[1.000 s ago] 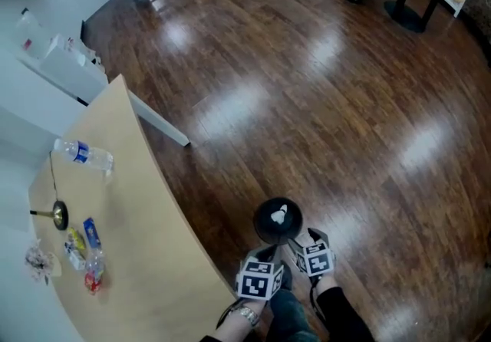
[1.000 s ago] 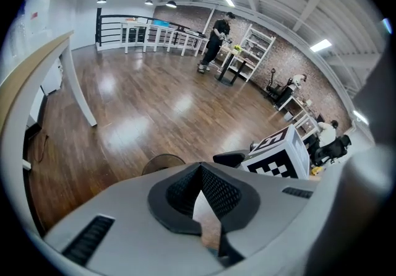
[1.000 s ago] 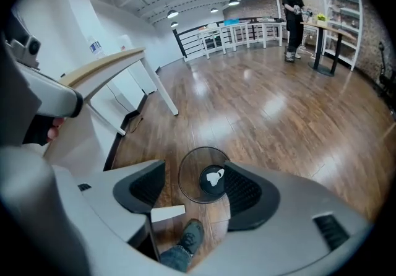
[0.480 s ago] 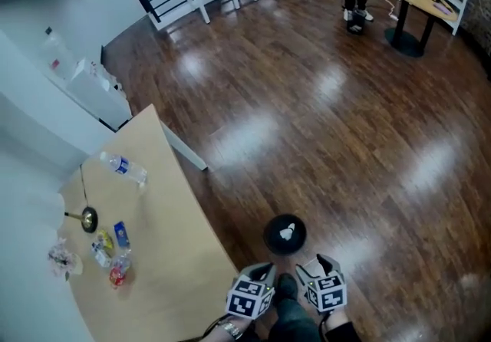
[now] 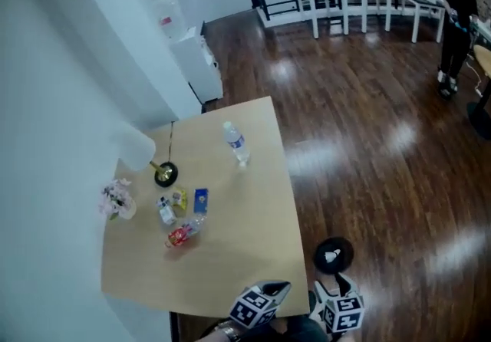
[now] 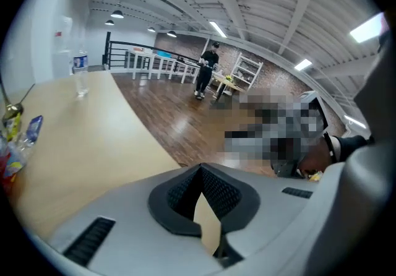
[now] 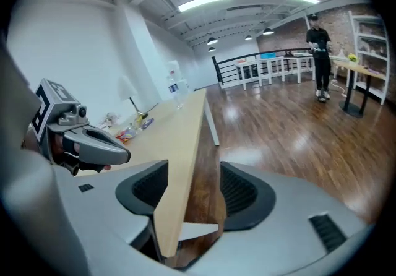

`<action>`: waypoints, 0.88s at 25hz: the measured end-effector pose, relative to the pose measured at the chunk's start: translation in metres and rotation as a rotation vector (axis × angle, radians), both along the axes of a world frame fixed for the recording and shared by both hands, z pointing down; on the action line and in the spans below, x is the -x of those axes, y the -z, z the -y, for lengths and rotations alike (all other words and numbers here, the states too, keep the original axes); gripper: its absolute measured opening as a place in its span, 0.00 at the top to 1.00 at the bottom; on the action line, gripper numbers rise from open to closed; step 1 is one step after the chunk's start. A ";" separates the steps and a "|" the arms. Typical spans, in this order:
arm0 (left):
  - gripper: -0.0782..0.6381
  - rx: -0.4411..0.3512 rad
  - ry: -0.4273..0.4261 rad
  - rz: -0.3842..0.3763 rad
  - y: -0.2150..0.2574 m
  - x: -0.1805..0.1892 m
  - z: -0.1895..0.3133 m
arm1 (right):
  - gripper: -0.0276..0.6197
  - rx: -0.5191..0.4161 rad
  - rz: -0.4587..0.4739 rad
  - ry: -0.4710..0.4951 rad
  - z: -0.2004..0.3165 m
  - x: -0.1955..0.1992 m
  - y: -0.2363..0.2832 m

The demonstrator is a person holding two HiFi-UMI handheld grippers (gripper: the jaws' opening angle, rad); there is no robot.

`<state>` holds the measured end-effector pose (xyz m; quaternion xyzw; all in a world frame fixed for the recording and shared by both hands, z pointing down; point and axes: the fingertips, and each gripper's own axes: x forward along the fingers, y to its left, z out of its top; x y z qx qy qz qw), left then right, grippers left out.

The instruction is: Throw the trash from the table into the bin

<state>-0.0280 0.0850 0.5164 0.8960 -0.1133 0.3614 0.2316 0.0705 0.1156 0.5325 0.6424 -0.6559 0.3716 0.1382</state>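
Head view shows table (image 5: 238, 248) on wood floor (image 5: 383, 149); left hand-held gripper (image 6: 201, 172) clenched, right hand-held gripper (image 7: 192, 188) released, just narrowing, both empty.

Left gripper (image 5: 272, 292) away from bin (image 5: 334, 254), now by table (image 5: 230, 271) edge

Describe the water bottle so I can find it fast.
Find the tan table by the white wall. Toward its far, floor-side edge stands a clear bottle with a blue label. It stands alone, upright; the other litter lies clustered nearer the wall.
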 end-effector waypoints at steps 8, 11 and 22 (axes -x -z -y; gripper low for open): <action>0.89 -0.023 0.315 -0.006 0.007 0.148 0.084 | 0.54 -0.059 -0.073 0.373 0.104 0.143 0.028; 0.89 -0.041 0.430 -0.014 0.003 0.204 0.115 | 0.53 -0.093 -0.102 0.529 0.146 0.200 0.035; 0.89 0.006 0.644 -0.019 -0.011 0.336 0.171 | 0.32 -0.140 -0.473 1.201 0.288 0.377 0.018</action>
